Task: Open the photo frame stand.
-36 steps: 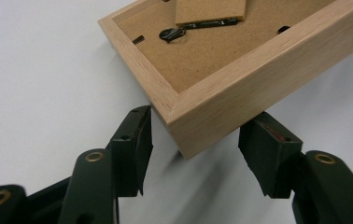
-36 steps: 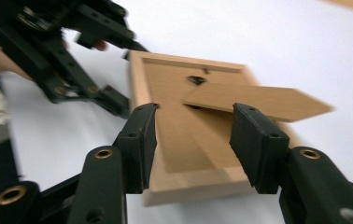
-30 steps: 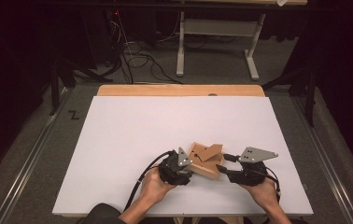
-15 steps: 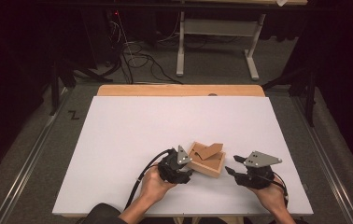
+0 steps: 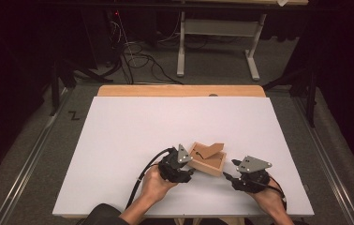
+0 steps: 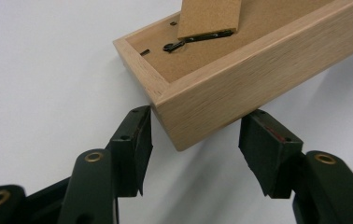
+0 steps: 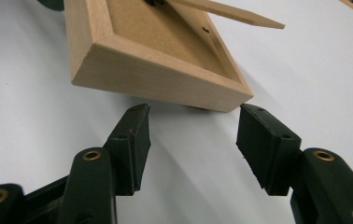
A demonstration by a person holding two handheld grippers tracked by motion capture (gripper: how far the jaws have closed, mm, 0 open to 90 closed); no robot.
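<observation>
A wooden picture frame (image 5: 207, 159) lies face down on the white desk (image 5: 133, 126), toward the desk's near edge and a little right of its middle. Its cork-brown back panel faces up, and the hinged stand flap (image 5: 211, 150) rises at a slant from that panel, with a small dark metal clip (image 6: 174, 45) near the flap's foot.

The left tool (image 5: 188, 173) sits just beside the frame's left near corner. In the left gripper view its jaws stand apart, one on each side of that corner (image 6: 174, 126), close to the wood but clamped on nothing. The right tool (image 5: 226, 177) sits just off the frame's right near corner; in the right gripper view its jaws also stand apart, with the frame's near side wall (image 7: 165, 74) just beyond their tips and a strip of bare desk between.

Judging from this, the step in hand is the approach for a grasp: both tools line up on the frame's near corners, and neither has hold of it. The left tool looks the readier of the two, since the corner already sits between its jaws. The next move calls for easing it forward a touch and closing on the side wall squarely, so the frame does not twist or skid on the smooth desk. The right tool needs to advance to the wall before it can pinch. The raised flap should be kept clear of both.
</observation>
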